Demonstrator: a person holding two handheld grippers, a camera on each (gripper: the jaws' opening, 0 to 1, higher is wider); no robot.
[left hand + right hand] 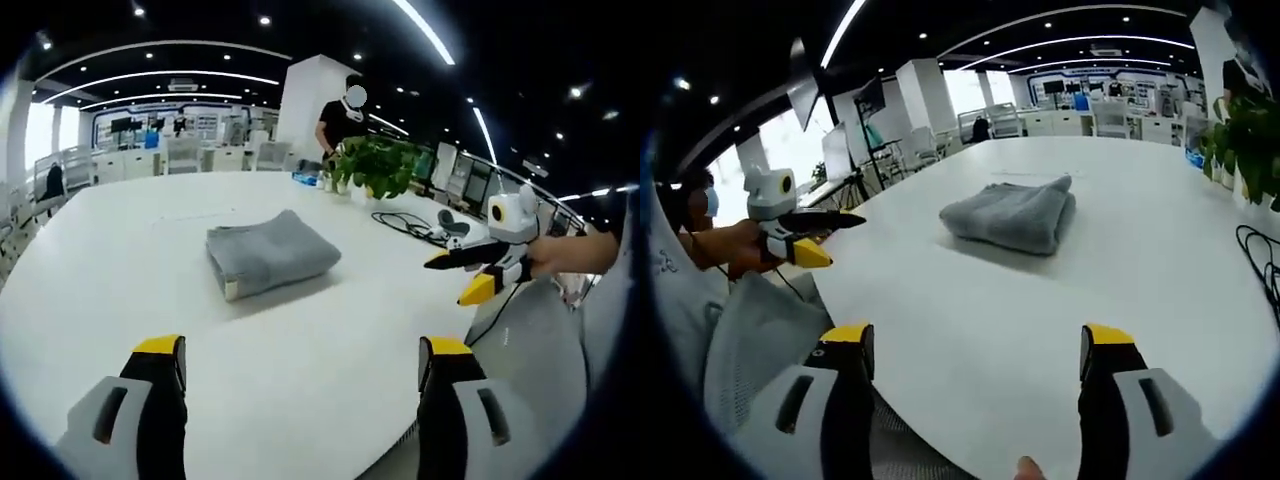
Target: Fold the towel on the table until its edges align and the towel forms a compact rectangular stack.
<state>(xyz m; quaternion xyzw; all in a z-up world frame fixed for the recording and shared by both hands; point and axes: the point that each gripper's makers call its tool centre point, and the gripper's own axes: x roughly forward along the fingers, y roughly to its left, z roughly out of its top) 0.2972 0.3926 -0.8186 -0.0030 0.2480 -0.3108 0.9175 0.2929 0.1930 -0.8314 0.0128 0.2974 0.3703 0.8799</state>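
A grey towel (270,252) lies folded into a compact stack on the white table (130,230); the right gripper view has the same towel (1012,215) further off, mid-table. My left gripper (300,365) is open and holds nothing, hovering over the near table edge, well short of the towel. My right gripper (975,355) is open too, with nothing between its yellow-tipped jaws. The right gripper (470,272) comes into the left gripper view from the right, held by a hand. In the right gripper view, the left gripper (825,235) shows at the left, off the table edge.
A potted green plant (378,165) stands at the far side of the table, with black cables (410,225) beside it. A person in black (340,125) stands behind the plant. Chairs and desks line the background. Cables (1260,265) lie at the table's right side.
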